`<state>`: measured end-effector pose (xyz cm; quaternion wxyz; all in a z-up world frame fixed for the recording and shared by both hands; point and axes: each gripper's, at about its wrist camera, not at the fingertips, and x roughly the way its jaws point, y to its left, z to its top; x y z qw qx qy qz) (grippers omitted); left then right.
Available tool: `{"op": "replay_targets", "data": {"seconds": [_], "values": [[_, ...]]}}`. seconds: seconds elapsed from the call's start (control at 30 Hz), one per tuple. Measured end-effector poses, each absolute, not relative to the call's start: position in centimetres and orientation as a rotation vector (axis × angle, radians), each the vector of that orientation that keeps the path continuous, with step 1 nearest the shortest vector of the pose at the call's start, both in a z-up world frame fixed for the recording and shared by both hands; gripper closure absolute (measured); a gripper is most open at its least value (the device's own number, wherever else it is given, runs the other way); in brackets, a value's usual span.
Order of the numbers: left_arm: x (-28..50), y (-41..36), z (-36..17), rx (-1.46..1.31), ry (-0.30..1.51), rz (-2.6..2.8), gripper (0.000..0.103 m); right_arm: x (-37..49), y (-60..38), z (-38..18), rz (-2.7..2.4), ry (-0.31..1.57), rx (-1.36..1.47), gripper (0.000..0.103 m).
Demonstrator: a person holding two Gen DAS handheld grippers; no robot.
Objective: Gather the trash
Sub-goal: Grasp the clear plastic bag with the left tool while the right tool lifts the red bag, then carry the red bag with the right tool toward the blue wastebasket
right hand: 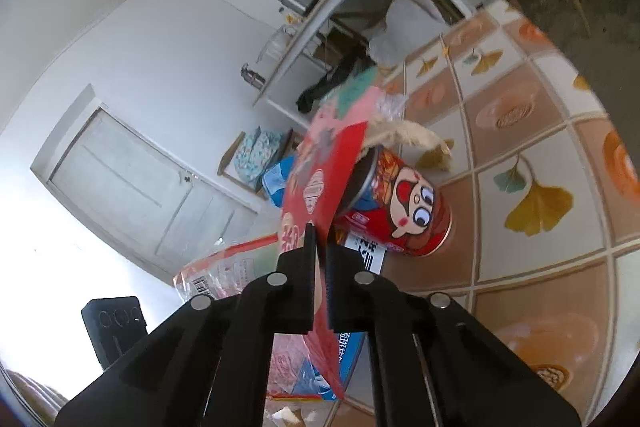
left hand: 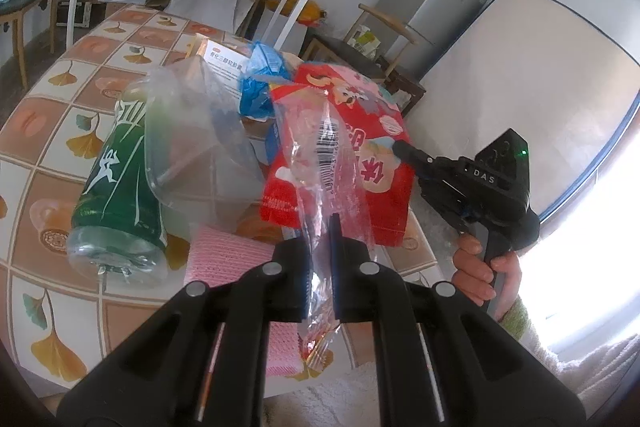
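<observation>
Wrappers are the job right now, and both are already pinched. The left tongs (left hand: 320,259) are closed on a clear wrapper (left hand: 324,163) with a barcode, lifted above the table (left hand: 48,147); its tail hangs down between the fingers. The right tongs (right hand: 319,267) are closed on the edge of a red bag (right hand: 316,187), also off the table, right beside the clear one.

Both look very light, thin and limp, so weight is no worry. Film like this is slick and crinkly and can slide out of a shallow pinch, so a bite well in from the edge, across a fold or seam, should hold best. The red bag seems a bit stiffer and keeps its flat shape; its corner grip looks adequate.

Still lying on the table: a green bottle (left hand: 116,187), on its side, probably empty, smooth and apt to roll, best taken across the body or at the neck. A red cup (right hand: 404,207), also on its side, looks thin-walled and crushable; its rim is the likely hold. A crumpled blue bag (left hand: 262,79) and a clear bag (left hand: 192,131) should squash easily.
</observation>
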<state>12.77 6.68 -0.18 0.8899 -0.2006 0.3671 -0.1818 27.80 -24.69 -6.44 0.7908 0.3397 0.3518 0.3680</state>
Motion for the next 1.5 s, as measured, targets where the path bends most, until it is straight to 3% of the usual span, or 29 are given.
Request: {"op": "replay_targets", "data": {"seconds": [0.4,0.67,0.93,1.1,1.17,1.23,1.5], "values": [[10.4,5.1,4.0,-0.371,0.673,-0.404,0.098,22.9,-30.6,-1.5,0.722,0.564,0.676,0.101],[10.5,0.9,5.1,-0.313,0.686,-0.445,0.098,19.3,-37.0,-1.3,0.633,0.503,0.716,0.101],[11.3,-3.3,5.0,-0.271,0.716,-0.497,0.098,17.3,-42.0,-2.9,0.555,0.508,0.756,0.101],[11.6,-5.0,3.9,-0.257,0.756,-0.519,0.098,18.1,-41.9,-7.5,0.474,0.683,0.752,0.097],[11.6,-5.3,3.5,-0.249,0.770,-0.519,0.098,18.0,-41.7,-9.7,0.473,0.752,0.768,0.090],[11.6,-5.5,2.9,-0.249,0.790,-0.519,0.098,17.7,-41.5,-11.2,0.472,0.791,0.793,0.055],[13.3,-8.8,-2.5,-0.242,0.942,-0.561,0.098,19.2,-40.8,-15.0,0.488,0.892,0.859,0.053]]}}
